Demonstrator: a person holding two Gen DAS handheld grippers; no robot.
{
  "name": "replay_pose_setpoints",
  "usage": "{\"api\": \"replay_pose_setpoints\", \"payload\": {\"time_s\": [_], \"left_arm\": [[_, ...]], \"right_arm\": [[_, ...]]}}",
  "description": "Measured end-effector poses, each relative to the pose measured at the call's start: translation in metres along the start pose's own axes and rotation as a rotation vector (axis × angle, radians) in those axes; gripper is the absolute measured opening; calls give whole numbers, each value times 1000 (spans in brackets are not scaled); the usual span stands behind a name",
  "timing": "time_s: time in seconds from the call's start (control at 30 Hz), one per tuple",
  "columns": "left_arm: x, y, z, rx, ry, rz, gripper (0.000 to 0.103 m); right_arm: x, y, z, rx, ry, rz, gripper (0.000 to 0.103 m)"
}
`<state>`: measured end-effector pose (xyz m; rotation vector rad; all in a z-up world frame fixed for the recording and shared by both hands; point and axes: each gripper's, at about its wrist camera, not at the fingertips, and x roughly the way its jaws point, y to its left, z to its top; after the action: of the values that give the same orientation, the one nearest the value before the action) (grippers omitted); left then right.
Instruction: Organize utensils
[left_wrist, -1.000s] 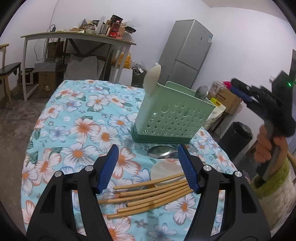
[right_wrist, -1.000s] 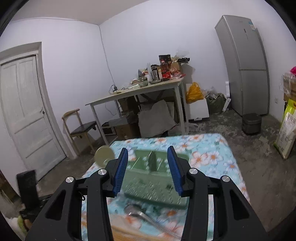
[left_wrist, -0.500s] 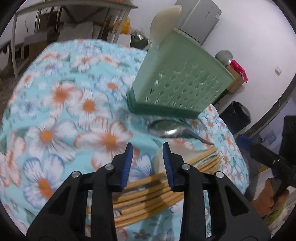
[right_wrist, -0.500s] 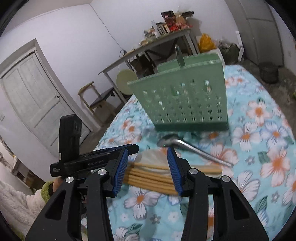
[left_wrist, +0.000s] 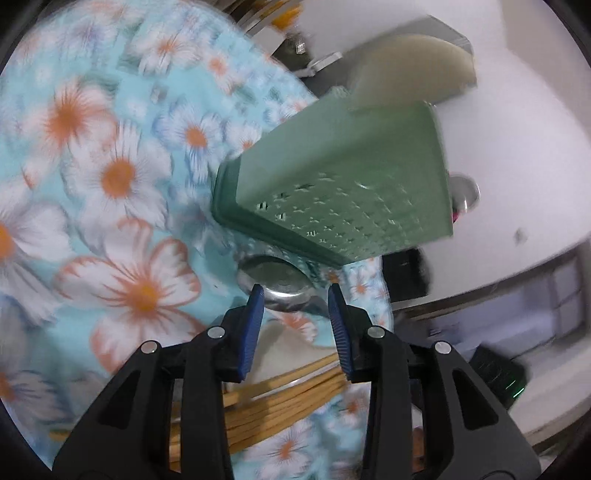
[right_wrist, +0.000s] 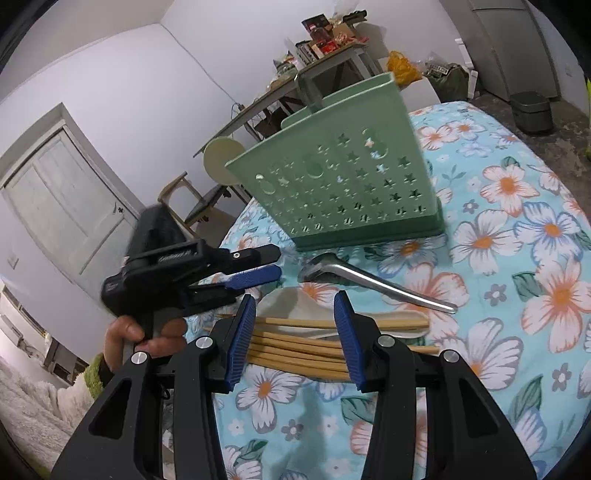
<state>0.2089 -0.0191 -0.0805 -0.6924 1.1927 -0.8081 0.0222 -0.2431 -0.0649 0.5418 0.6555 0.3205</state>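
A green perforated utensil holder (right_wrist: 343, 184) stands on the floral tablecloth (right_wrist: 517, 258), with a cream spoon (right_wrist: 218, 160) sticking out of it; it also shows in the left wrist view (left_wrist: 347, 192). In front of it lie a metal spoon (right_wrist: 369, 277), a white spoon (right_wrist: 295, 306) and several wooden chopsticks (right_wrist: 295, 350). My right gripper (right_wrist: 295, 332) is open, low over the chopsticks. My left gripper (left_wrist: 295, 317) is open just above the metal spoon's bowl (left_wrist: 275, 277); it also shows in the right wrist view (right_wrist: 258, 266), left of the spoons.
A cluttered table (right_wrist: 332, 48), a wooden chair (right_wrist: 184, 199), a white door (right_wrist: 62, 206), a grey fridge (right_wrist: 509, 44) and a dark bin (right_wrist: 532, 110) stand around the cloth-covered table. The left wrist view is motion-blurred.
Both grippers have come down toward the utensils lying in front of the holder. The left gripper has narrowed its opening and tilted over the metal spoon. The right one now sits over the chopsticks.
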Motion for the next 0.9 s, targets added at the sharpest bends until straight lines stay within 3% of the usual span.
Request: {"api": "replay_pose_setpoints", "payload": {"time_s": [0.17, 0.47, 0.5, 0.8, 0.9], "left_arm": [[13, 32, 4, -239, 56, -89, 34], [15, 40, 0, -384, 19, -70, 35], [14, 37, -2, -399, 22, -71, 40], [23, 20, -6, -402, 20, -39, 64], [32, 5, 3, -341, 34, 31, 65]], "right_arm": [[-6, -11, 0, 26, -17, 14, 44], [-9, -22, -2, 50, -38, 47, 44], [-11, -22, -2, 50, -41, 47, 44], [-15, -36, -2, 85, -54, 67, 44], [-17, -37, -2, 84, -64, 65, 44]]}}
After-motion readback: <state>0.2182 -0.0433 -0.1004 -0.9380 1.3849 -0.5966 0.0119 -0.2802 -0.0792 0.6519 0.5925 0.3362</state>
